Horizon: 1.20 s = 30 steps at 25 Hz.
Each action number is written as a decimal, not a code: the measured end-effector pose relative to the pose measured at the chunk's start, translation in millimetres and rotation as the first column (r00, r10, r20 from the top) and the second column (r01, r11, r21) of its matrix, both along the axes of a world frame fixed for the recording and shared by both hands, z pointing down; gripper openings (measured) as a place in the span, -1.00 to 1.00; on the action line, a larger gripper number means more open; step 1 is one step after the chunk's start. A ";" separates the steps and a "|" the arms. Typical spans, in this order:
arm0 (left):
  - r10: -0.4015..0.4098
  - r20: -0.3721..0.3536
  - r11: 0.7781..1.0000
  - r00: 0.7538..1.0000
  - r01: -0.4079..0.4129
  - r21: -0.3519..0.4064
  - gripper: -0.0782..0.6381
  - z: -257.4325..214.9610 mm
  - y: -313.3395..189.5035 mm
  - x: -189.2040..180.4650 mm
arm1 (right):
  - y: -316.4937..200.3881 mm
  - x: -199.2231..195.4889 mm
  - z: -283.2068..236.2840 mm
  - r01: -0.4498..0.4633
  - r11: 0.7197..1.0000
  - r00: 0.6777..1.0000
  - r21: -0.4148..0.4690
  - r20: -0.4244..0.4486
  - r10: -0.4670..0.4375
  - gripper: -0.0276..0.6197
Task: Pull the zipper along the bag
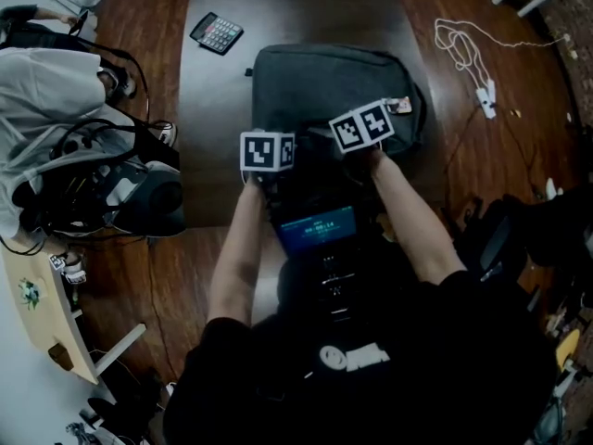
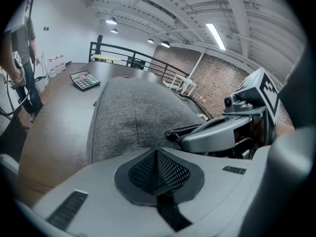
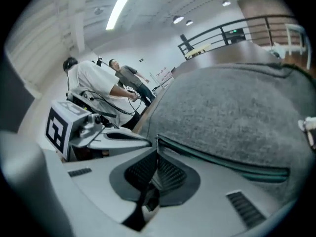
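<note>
Left gripper (image 2: 157, 153): fingers together, at bag (image 2: 133, 117) edge | right gripper (image 3: 157, 149): fingers clamped on zipper (image 3: 223, 161) | bag lies on worktop (image 1: 208, 128)

Grey fabric bag (image 1: 324, 86) flat on dark table (image 1: 211, 128), dark zipper (image 3: 222, 160) along its near edge

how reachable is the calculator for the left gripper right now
Probably yes: the calculator lies past the bag's far left corner, and open table runs to it from the left gripper; it looks a long stretch, though.
</note>
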<state>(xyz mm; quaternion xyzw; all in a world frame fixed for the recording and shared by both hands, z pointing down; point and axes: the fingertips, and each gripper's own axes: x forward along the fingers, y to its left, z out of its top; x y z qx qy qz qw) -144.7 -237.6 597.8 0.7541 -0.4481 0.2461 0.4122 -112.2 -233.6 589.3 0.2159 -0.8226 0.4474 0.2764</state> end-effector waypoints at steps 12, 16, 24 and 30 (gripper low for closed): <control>0.048 -0.025 0.999 0.999 -0.047 0.016 -0.77 -15.1 6.4 13.7 | 0.5 5.4 -17.6 -0.073 0.987 0.979 -0.145 0.177 0.098 -0.87; 0.068 -0.002 0.998 0.998 -0.068 0.015 -0.77 -11.0 9.1 15.6 | 4.0 3.5 -16.3 -0.066 0.986 0.977 -0.153 0.193 0.095 -0.87; 0.061 -0.034 0.998 0.998 -0.061 0.009 -0.77 -2.7 -11.1 22.7 | -14.3 -1.7 -9.1 -0.077 0.981 0.967 -0.178 0.227 0.117 -0.81; 0.052 -0.055 0.999 0.997 -0.052 0.007 -0.77 -5.0 2.7 19.8 | -3.7 -4.7 -4.3 -0.119 0.992 0.987 -0.052 0.104 0.124 -0.83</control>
